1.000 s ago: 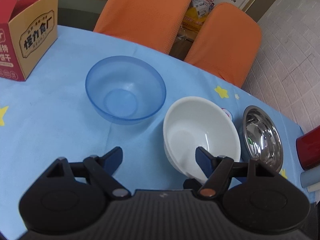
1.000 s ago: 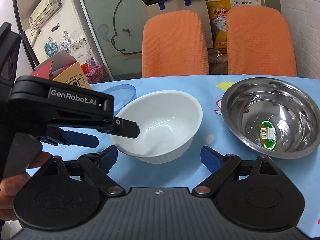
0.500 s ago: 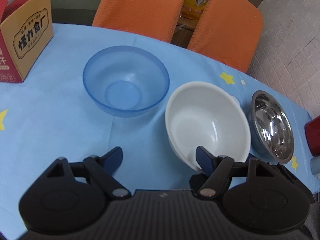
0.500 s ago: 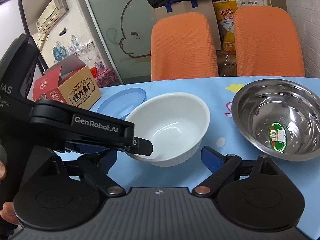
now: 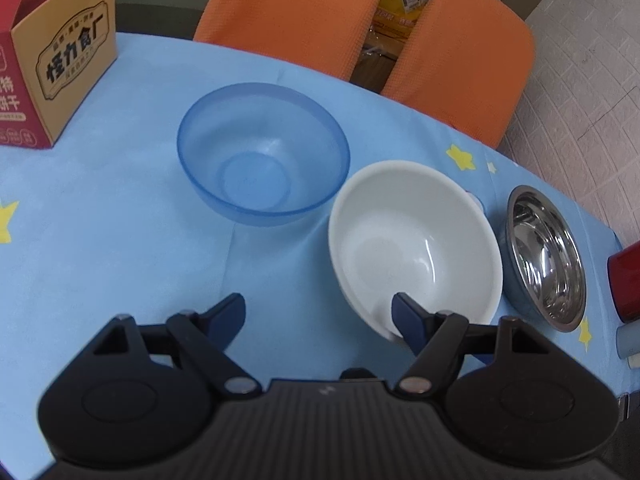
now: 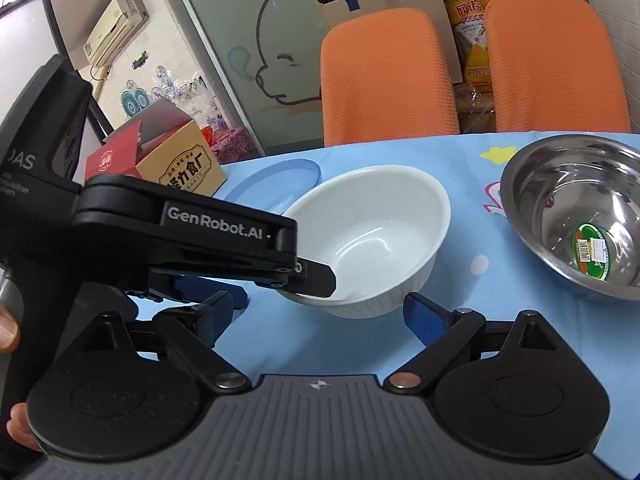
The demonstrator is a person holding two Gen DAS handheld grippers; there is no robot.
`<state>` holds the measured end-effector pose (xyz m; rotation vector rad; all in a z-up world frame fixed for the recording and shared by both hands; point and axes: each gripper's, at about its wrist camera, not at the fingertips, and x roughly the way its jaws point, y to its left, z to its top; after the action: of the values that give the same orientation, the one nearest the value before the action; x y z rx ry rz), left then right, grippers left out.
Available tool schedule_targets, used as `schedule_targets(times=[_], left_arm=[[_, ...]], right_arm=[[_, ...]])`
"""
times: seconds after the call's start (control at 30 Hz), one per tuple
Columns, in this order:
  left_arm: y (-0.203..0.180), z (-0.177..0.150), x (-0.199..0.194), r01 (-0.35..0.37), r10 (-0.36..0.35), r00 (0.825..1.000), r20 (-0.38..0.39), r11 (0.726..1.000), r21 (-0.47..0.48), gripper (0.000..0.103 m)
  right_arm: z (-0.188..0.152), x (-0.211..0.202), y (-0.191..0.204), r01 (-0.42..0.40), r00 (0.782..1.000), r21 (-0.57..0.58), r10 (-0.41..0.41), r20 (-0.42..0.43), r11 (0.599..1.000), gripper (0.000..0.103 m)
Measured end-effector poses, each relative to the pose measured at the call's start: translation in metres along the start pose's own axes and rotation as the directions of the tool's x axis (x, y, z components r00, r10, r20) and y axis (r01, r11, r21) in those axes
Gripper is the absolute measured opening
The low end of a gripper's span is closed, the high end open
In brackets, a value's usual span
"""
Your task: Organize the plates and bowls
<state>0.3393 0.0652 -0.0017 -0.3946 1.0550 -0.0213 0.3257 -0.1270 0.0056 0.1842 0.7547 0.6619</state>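
Three bowls stand in a row on the blue tablecloth: a translucent blue bowl point(image 5: 264, 156), a white bowl point(image 5: 416, 248) and a steel bowl point(image 5: 544, 256). My left gripper point(image 5: 318, 314) is open at the white bowl's near rim, with one fingertip point(image 6: 316, 278) over the rim inside the bowl and the other outside it. No pad presses on the bowl. My right gripper point(image 6: 320, 310) is open and empty, just in front of the white bowl point(image 6: 372, 236). To its right is the steel bowl point(image 6: 576, 216), with a sticker inside. The blue bowl point(image 6: 280, 188) shows behind the left gripper.
A red and tan cardboard box point(image 5: 56, 60) stands at the table's far left. Two orange chairs point(image 5: 292, 12) are beyond the far edge. A red cup point(image 5: 626, 280) and pale cylinders sit at the right edge. A person's hand point(image 6: 8, 328) holds the left gripper.
The right gripper has turned a little, so the bowls sit further right in its view. The left gripper keeps its place at the white bowl's rim. No bowl has moved.
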Motion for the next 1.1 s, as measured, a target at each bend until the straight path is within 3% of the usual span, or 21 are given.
schedule_targets(times=[0.2,0.53,0.67,0.73,0.83,0.93,1.1], left_arm=[[-0.004,-0.01,-0.005,0.008,-0.007,1.0,-0.014,0.999,0.039,0.074],[-0.001,-0.013,-0.019,0.03,-0.031,0.999,0.021,0.999,0.043,0.074],[-0.006,-0.02,-0.039,0.028,-0.035,0.996,0.083,0.996,0.082,0.074],[-0.016,-0.021,-0.047,0.039,-0.052,0.993,0.106,0.992,0.118,0.074],[-0.04,-0.02,-0.054,0.062,-0.087,0.986,0.14,0.983,0.176,0.074],[-0.071,-0.01,-0.046,0.099,-0.137,0.978,0.157,0.969,0.228,0.074],[-0.124,0.012,-0.002,0.107,-0.154,0.979,0.134,0.946,0.307,0.074]], right_arm=[[0.003,-0.013,0.015,-0.024,0.999,-0.035,0.025,0.021,0.999,0.103],[-0.007,-0.036,0.0,0.087,0.996,-0.007,-0.087,0.035,0.996,0.103],[-0.013,-0.07,-0.015,0.093,0.99,0.051,-0.097,0.105,0.994,0.103],[-0.013,-0.089,-0.024,0.126,0.979,0.069,-0.136,0.155,0.99,0.103],[-0.008,-0.114,-0.045,0.228,0.941,0.109,-0.248,0.231,0.968,0.103],[-0.002,-0.123,-0.075,0.304,0.902,0.196,-0.348,0.255,0.932,0.103],[0.013,-0.099,-0.121,0.367,0.892,0.23,-0.411,0.189,0.901,0.103]])
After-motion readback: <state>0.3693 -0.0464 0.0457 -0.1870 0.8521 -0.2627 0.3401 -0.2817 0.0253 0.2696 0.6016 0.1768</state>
